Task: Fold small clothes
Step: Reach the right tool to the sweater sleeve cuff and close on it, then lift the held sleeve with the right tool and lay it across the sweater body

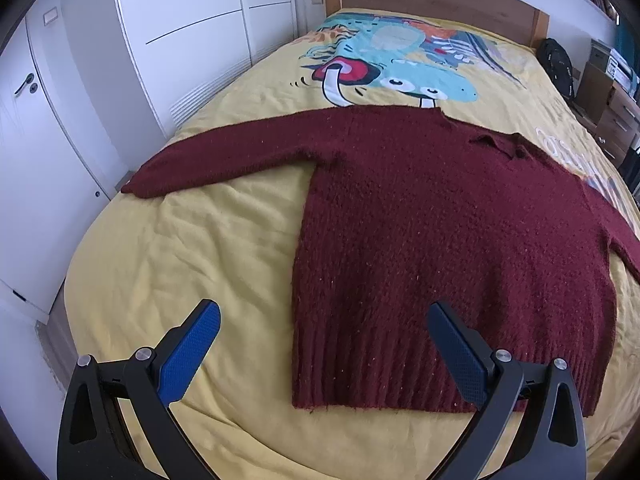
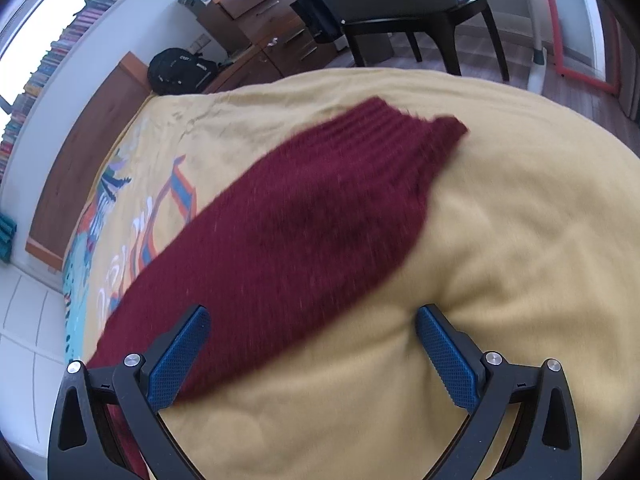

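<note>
Dark red sweater (image 1: 440,220) spread flat on yellow bedspread (image 1: 192,256); both grippers above it, holding nothing.

Left gripper (image 1: 324,320): fingers wide apart; sweater's ribbed hem lies between the tips and under the right finger (image 1: 460,352); bare bedspread under the left finger; one sleeve (image 1: 224,156) stretches away beyond the left fingertip. Right gripper (image 2: 312,320): fingers wide apart; the other sleeve (image 2: 300,224) runs from under the left finger (image 2: 180,356) diagonally ahead, cuff far ahead of the tips; right finger over bare bedspread; view slightly blurred.
</note>
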{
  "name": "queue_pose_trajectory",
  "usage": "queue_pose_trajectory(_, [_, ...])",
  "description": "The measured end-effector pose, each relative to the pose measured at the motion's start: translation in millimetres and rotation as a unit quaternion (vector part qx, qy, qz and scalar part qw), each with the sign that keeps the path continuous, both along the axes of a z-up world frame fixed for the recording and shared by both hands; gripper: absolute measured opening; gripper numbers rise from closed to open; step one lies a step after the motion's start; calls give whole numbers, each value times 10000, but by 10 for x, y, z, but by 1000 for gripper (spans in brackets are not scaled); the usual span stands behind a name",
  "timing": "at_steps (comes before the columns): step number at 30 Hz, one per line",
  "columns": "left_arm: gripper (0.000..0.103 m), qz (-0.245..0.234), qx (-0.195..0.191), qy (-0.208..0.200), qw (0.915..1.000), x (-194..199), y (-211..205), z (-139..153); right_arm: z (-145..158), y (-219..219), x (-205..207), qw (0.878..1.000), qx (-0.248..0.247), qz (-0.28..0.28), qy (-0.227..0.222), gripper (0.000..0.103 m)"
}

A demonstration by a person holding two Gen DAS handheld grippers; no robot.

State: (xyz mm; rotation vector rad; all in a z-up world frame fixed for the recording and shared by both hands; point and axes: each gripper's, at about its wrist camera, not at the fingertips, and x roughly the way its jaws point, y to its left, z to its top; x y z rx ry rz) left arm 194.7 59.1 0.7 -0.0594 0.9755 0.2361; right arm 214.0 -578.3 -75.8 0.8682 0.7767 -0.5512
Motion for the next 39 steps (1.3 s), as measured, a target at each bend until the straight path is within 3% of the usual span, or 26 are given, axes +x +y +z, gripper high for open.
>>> queue_pose_trajectory(4, [102, 45, 35, 65, 10000, 6, 4, -31, -36, -172, 133, 9999, 14, -79, 62, 91])
queue_pose_trajectory(9, [102, 174, 90, 86, 9998, 4, 67, -40, -59, -365, 229, 9994, 41, -176, 284, 51])
queue_pose_trajectory(15, [102, 212, 10, 221, 9995, -6, 92, -141, 28, -474, 422, 9988, -4, 126, 476, 16])
queue_pose_trajectory(27, [102, 271, -168, 247, 9992, -14, 174, -202, 360, -70, 940, 9962, 51, 858, 150, 14])
queue_pose_trajectory(39, [102, 470, -422, 203, 9978, -136, 440, -225, 498, 1179, 1702, 9794, 439, 1971, 41, 13])
